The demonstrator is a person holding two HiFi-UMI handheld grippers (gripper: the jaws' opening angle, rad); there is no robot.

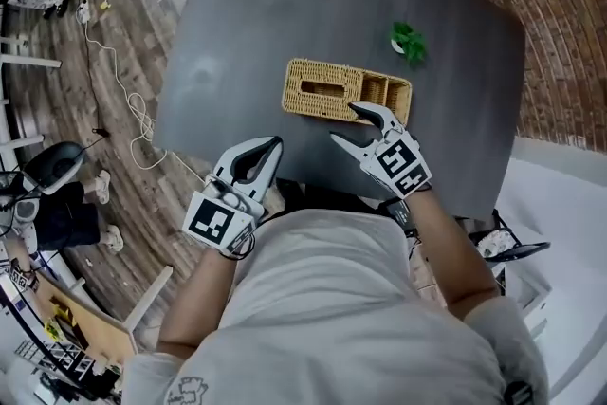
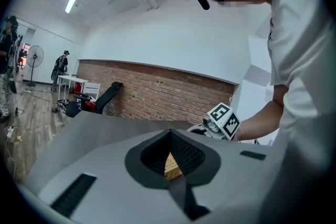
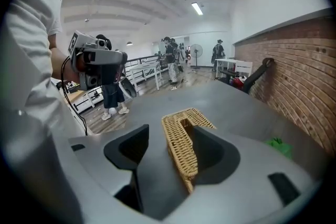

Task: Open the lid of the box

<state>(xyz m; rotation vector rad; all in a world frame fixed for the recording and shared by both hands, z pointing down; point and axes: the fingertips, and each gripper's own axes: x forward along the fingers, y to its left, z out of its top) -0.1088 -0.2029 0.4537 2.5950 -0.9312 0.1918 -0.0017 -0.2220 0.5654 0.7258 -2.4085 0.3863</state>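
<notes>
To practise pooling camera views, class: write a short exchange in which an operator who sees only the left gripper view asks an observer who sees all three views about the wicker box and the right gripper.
Operator: Past the left gripper I see only a sliver of wicker. Where is the box?
Observer: The wicker box lies on the grey table, just ahead of both grippers.
Operator: I see only the right gripper's marker cube. Is it open?
Observer: Yes. In its own view the right gripper has its jaws apart, the box's end showing between them, nothing clamped.
</notes>
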